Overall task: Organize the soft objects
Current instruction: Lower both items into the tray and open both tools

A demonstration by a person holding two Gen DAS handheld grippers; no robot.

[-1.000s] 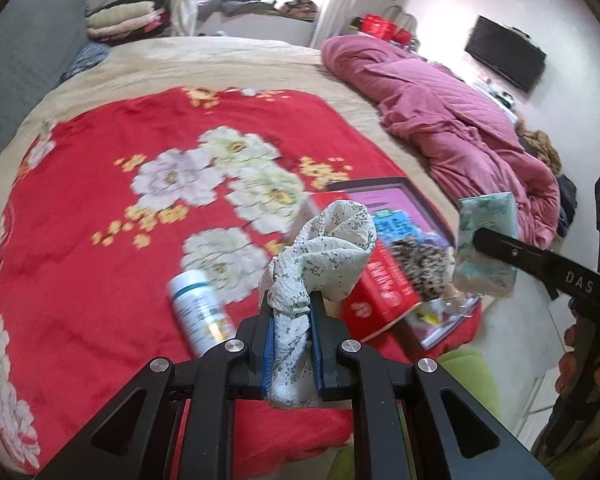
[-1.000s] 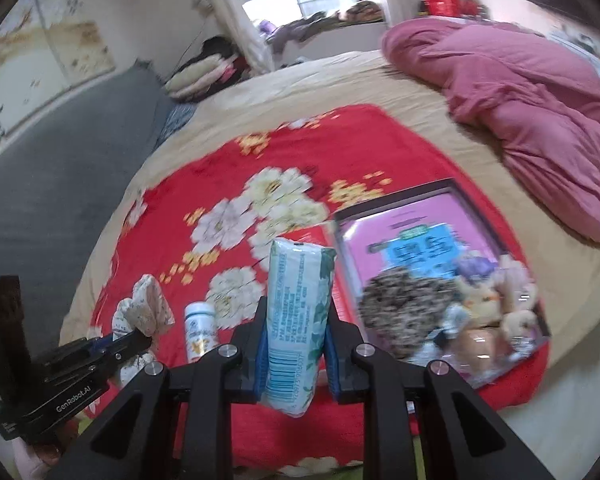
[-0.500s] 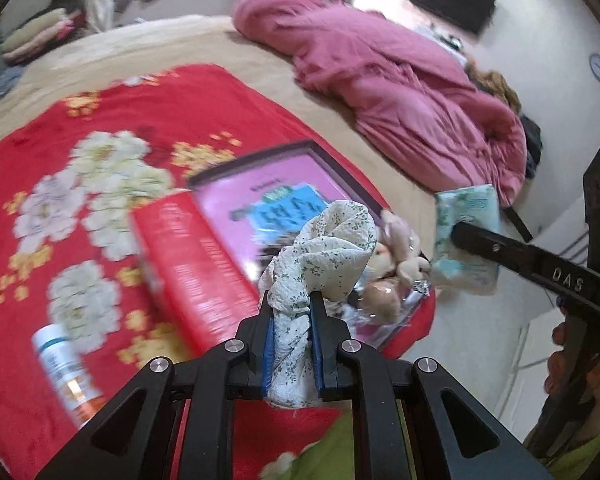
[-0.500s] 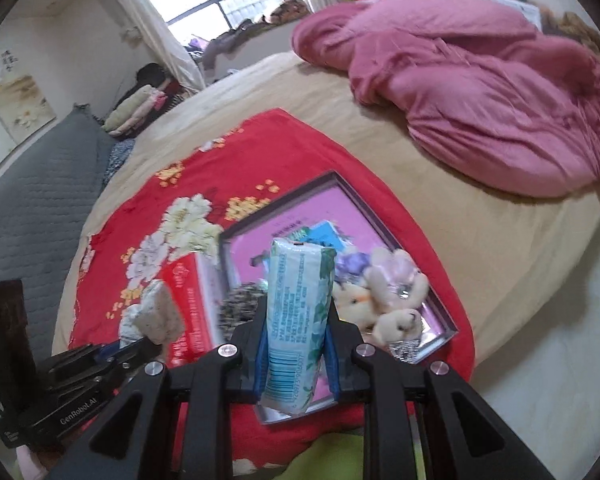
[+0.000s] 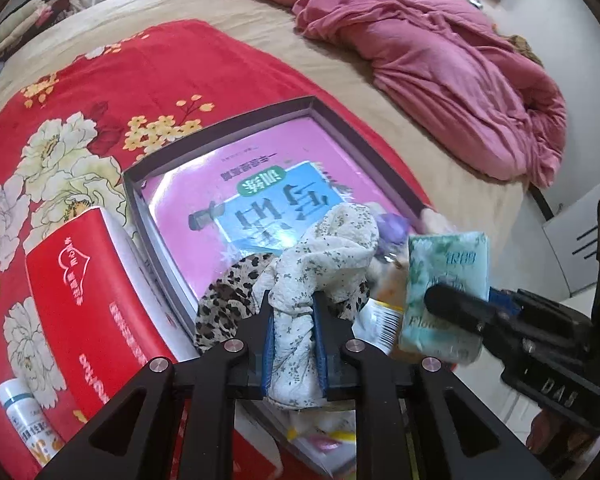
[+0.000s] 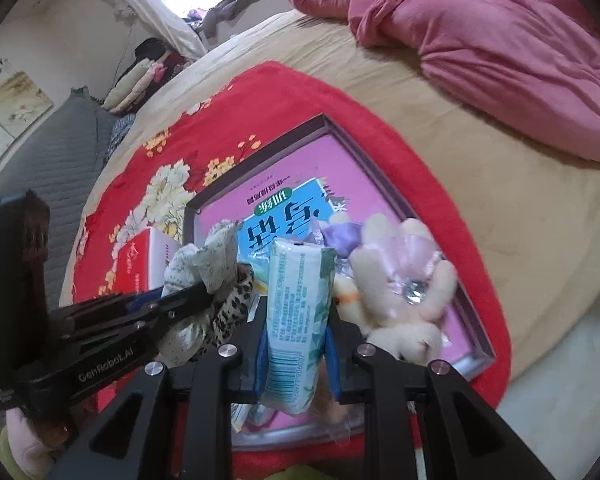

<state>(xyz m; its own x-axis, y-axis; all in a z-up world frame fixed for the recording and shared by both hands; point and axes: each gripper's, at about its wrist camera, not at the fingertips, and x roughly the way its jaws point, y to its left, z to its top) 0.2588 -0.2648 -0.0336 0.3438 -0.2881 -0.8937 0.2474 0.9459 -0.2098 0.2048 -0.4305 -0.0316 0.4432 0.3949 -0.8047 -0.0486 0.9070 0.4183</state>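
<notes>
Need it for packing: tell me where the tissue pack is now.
The tissue pack is clamped in the right gripper, above the pink tray's near end, between the plush toy and the floral cloth.

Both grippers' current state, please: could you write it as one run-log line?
left gripper: shut on floral cloth | right gripper: shut on tissue pack | both over pink tray

Home bedroom: bed (image 5: 340,92) w/ pink quilt (image 5: 440,60), red floral blanket (image 5: 100,92).

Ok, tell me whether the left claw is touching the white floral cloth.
Touching: the left wrist view shows the left claw pinching the white floral cloth between its blue pads.
</notes>
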